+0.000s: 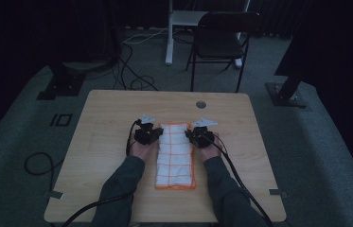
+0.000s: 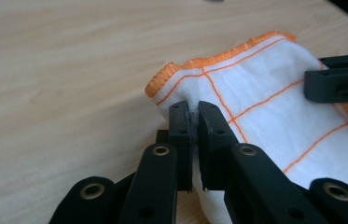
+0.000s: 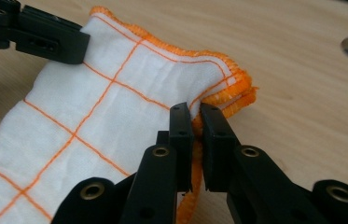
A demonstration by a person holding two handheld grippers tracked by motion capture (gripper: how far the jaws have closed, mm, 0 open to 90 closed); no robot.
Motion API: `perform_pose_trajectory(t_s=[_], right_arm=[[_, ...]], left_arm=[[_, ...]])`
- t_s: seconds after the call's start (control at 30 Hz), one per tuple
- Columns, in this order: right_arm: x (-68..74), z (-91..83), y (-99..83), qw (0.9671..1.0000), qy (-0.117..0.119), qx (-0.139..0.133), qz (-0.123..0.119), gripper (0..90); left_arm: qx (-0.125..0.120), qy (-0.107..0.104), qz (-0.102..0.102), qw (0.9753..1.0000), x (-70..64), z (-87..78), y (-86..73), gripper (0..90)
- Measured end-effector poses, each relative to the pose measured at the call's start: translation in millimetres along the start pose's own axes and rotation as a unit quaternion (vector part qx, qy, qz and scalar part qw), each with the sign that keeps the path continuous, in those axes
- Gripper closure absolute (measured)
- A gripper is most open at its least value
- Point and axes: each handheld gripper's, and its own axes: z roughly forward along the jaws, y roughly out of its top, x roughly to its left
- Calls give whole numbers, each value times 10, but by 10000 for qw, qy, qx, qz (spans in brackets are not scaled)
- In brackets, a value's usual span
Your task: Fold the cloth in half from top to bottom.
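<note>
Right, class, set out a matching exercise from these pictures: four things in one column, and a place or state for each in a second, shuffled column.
Things:
1. left gripper
2. right gripper
3. cloth
4. folding chair

Places or states:
A. stands on the floor beyond the table
B. shut on the cloth's far left corner
C. folded into a long strip, white with orange grid lines
D. shut on the cloth's far right corner

Pairs: 1-B, 2-D, 3-C, 4-A
</note>
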Motion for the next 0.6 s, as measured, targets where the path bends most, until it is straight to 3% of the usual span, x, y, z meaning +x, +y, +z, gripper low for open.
perform_pose_trajectory(t_s=[0.27,0.6], right_arm=[[50,-213,-27,9996,231,-125,-67,843],[201,-508,-219,9982,534,-178,-191,841]], left_arm=[[-132,-184,299,9993,-154,-234,-1,851],[-217,-401,526,9976,-309,-559,-234,846]])
